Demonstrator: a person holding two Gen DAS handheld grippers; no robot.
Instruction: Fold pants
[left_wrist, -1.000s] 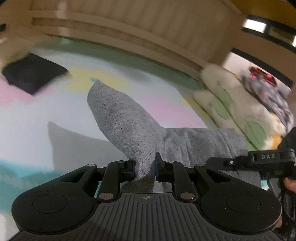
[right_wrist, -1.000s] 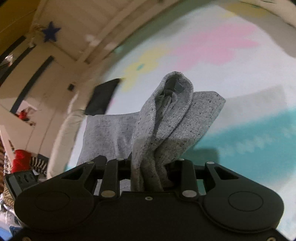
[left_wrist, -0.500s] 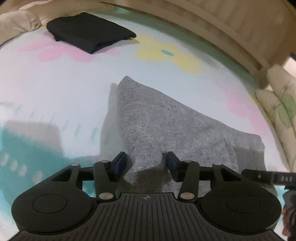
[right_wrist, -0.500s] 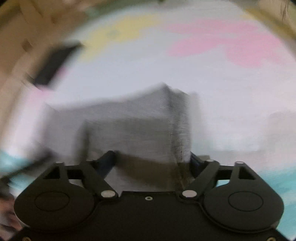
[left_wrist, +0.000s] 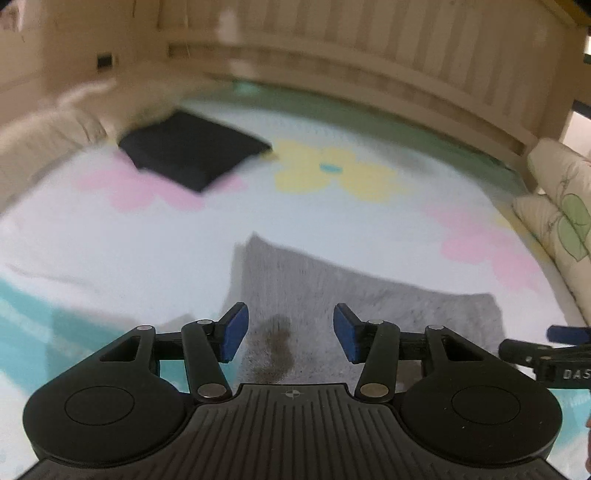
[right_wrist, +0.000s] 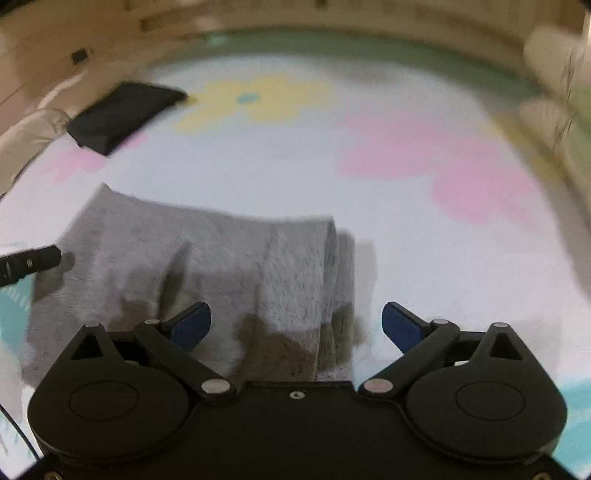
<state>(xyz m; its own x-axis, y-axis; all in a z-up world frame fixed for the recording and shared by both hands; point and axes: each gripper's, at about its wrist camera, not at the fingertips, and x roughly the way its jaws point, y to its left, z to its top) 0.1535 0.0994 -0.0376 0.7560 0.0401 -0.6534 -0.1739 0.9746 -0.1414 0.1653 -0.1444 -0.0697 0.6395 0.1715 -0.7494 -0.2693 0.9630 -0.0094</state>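
pants: grey pants (left_wrist: 354, 295) lie folded and flat on the flowered bed sheet (left_wrist: 332, 221), right under both your claws
left claw: your left claw (left_wrist: 290, 334) gapes, blue pads clear of the cloth; nothing gripped
right claw: your right claw (right_wrist: 295, 325) is opening wide; pants below it, not pinched
background: black folded garment (left_wrist: 192, 149) far left; pillow (left_wrist: 565, 206) at right edge

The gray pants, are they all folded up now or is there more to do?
Nearly done, it looks like. The gray pants lie flat on the flowery blanket as a folded bundle, with a doubled edge on one side. Nothing is in hand: the left tool is open above the cloth, and the right tool is opening, its pads clear of it. What may be left is tidying, or stacking beside the folded black garment.
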